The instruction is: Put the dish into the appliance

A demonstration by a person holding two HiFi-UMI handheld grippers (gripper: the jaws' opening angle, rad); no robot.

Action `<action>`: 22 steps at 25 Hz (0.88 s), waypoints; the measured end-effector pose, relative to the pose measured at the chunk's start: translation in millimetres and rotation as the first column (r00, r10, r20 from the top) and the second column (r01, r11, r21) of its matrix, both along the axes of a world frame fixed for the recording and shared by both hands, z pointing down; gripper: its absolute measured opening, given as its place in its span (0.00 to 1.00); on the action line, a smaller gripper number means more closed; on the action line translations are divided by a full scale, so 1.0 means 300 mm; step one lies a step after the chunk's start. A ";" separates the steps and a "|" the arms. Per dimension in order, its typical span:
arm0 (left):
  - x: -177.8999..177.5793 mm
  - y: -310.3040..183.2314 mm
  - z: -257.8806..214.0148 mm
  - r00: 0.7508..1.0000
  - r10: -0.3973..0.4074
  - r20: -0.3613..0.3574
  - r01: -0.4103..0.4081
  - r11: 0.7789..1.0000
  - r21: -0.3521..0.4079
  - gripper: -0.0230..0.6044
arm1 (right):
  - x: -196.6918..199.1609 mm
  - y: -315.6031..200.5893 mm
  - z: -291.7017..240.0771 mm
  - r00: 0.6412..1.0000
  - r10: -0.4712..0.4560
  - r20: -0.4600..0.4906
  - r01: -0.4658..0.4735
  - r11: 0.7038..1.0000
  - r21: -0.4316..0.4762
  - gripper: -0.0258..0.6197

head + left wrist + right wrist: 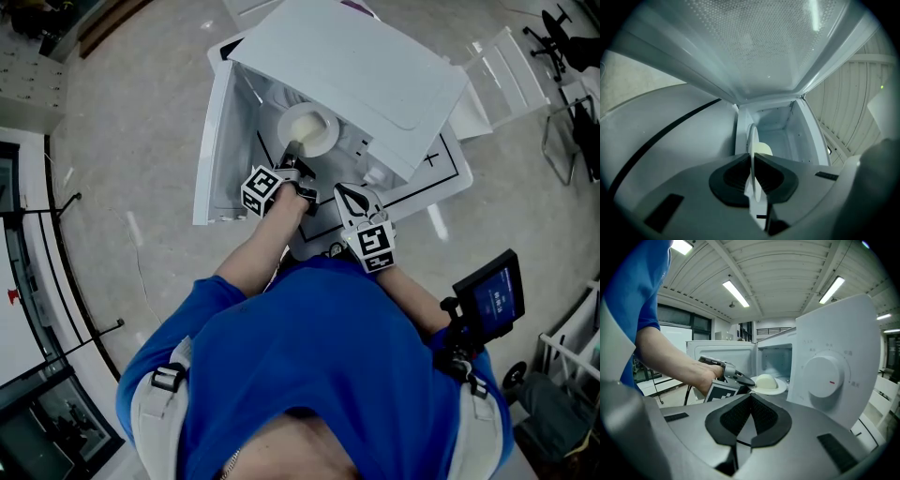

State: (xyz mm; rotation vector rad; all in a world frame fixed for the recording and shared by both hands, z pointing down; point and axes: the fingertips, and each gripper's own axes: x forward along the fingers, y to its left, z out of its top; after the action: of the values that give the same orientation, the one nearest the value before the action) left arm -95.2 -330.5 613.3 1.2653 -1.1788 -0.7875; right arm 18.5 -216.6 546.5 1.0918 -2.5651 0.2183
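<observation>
Dish [751, 137] sits edge-on in left gripper [753, 164] jaws, half-hiding its food [764, 149].

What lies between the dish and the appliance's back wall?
Nothing; the left gripper view shows bare cavity floor from dish to back wall.

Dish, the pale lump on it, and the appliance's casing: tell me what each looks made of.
Dish: probably glazed ceramic or melamine; thin, smooth white rim with a soft sheen. Pale lump: likely dough or a steamed bun; matte, rounded, cream. Appliance casing: seems painted sheet metal or plastic; flat, matte white panels.
</observation>
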 end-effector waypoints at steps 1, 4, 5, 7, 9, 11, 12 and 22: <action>-0.002 -0.011 -0.001 1.000 0.000 0.002 0.000 1.000 -0.001 0.07 | -0.002 -0.001 -0.002 1.000 0.000 -0.001 0.000 1.000 0.000 0.04; -0.004 -0.040 -0.004 1.000 0.001 0.008 -0.001 1.000 -0.006 0.07 | -0.004 -0.003 -0.009 1.000 0.003 -0.003 -0.003 1.000 0.002 0.04; -0.004 -0.049 -0.004 1.000 0.001 0.010 -0.001 1.000 -0.008 0.07 | -0.005 -0.003 -0.011 1.000 0.003 -0.004 -0.003 1.000 0.003 0.04; -0.001 -0.064 -0.001 1.000 0.004 0.012 -0.004 1.000 -0.012 0.07 | -0.003 -0.003 -0.010 1.000 0.006 -0.006 -0.006 1.000 0.002 0.04; 0.003 -0.076 0.006 1.000 0.008 0.016 -0.008 1.000 -0.016 0.07 | 0.000 -0.004 -0.005 1.000 0.010 -0.007 -0.010 1.000 -0.002 0.04; 0.007 -0.088 0.012 1.000 0.011 0.021 -0.011 1.000 -0.016 0.07 | 0.003 -0.006 -0.002 1.000 0.014 -0.009 -0.014 1.000 -0.002 0.04; 0.009 -0.093 0.014 1.000 0.013 0.022 -0.013 1.000 -0.016 0.07 | 0.005 -0.006 -0.002 1.000 0.016 -0.010 -0.016 1.000 -0.002 0.04; 0.025 -0.153 0.029 0.999 0.023 0.029 -0.022 1.000 -0.021 0.07 | 0.020 -0.018 0.002 0.999 0.030 -0.023 -0.030 1.000 -0.005 0.04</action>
State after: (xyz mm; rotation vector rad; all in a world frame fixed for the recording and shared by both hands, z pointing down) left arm -87.8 -376.3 622.2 1.2740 -1.1914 -0.7409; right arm 24.5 -221.9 547.1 1.1247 -2.5283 0.2187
